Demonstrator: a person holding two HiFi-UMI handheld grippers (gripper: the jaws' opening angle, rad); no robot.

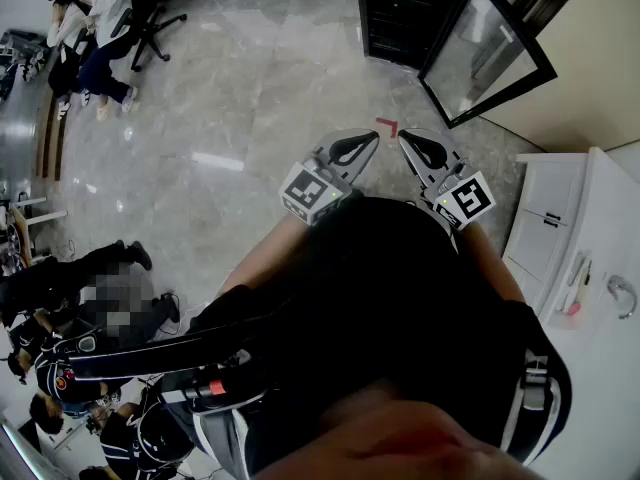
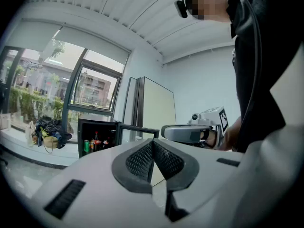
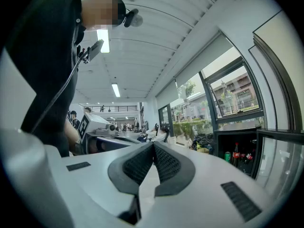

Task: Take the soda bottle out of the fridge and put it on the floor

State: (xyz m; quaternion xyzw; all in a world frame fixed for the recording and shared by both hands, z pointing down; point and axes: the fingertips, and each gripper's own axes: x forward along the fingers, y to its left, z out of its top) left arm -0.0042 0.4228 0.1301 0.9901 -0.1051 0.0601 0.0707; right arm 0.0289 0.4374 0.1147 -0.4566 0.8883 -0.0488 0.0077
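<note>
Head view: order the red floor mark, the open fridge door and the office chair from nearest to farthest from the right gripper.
1. The red floor mark, just ahead of the tips of the right gripper.
2. The fridge door, swung open, ahead and to the right.
3. The office chair, far off at the upper left.

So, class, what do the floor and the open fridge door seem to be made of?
The floor: likely polished marble or marble-look tile, glossy, with grey veining and mirrored lights. The fridge door: seemingly a glass pane in a black frame; it looks see-through.
</note>
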